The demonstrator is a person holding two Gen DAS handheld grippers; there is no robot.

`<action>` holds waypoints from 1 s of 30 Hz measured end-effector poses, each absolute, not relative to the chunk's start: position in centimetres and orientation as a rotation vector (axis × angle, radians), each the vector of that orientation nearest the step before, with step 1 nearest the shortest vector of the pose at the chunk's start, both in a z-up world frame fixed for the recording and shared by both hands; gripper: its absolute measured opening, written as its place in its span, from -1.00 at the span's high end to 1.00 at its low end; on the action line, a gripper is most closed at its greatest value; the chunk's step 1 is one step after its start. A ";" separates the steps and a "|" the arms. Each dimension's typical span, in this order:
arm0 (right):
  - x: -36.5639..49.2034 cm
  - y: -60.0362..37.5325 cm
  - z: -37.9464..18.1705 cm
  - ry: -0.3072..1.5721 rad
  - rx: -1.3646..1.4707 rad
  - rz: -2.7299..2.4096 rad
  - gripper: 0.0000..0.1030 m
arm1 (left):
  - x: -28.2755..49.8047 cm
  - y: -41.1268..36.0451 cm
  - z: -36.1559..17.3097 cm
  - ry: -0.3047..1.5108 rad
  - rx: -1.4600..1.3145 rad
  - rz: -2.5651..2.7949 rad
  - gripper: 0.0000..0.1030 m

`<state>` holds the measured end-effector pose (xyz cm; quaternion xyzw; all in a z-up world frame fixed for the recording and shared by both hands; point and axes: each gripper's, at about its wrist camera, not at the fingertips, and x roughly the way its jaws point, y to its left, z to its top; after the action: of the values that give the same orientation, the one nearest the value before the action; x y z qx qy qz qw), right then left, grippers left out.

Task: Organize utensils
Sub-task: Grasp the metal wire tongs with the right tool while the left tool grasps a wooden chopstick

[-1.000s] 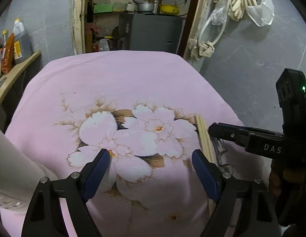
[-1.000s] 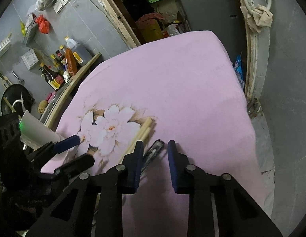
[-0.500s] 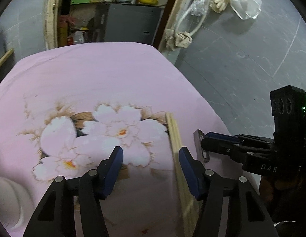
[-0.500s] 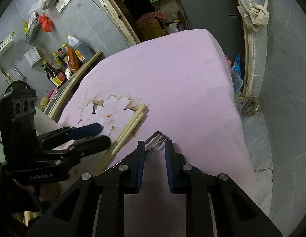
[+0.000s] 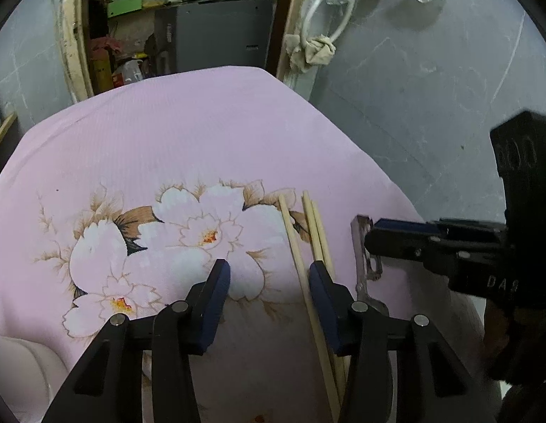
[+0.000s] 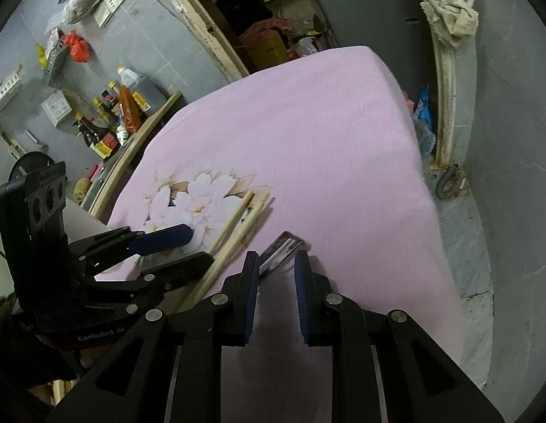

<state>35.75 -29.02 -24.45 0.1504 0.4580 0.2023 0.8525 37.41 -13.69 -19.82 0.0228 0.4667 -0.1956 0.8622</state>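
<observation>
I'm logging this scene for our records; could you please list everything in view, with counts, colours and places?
Chopsticks: three, pale wood, lying on the cloth right of the flower print, one slightly apart from the other two.
Peeler: one, metal, on the cloth right of the chopsticks.
Tablecloth: one, pink with a white flower print, covering the table.
White container: one, at the near left edge, mostly out of view.
Bottles: several, mixed colours, on a wooden shelf left of the table.
Cabinet: one, grey, in the doorway behind.
Left gripper: black with blue pads, open beside the chopsticks.
Right gripper: black with blue pads, open at the peeler.
</observation>
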 end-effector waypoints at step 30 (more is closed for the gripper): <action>38.0 -25.6 -24.6 1.018 0.295 0.461 0.61 | 35.2 -11.4 -19.4 1.023 0.001 -0.260 0.88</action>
<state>37.97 -25.60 -24.61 0.1394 0.4813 0.2178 0.8376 35.19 -11.43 -19.38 0.0003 0.4880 -0.1240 0.8640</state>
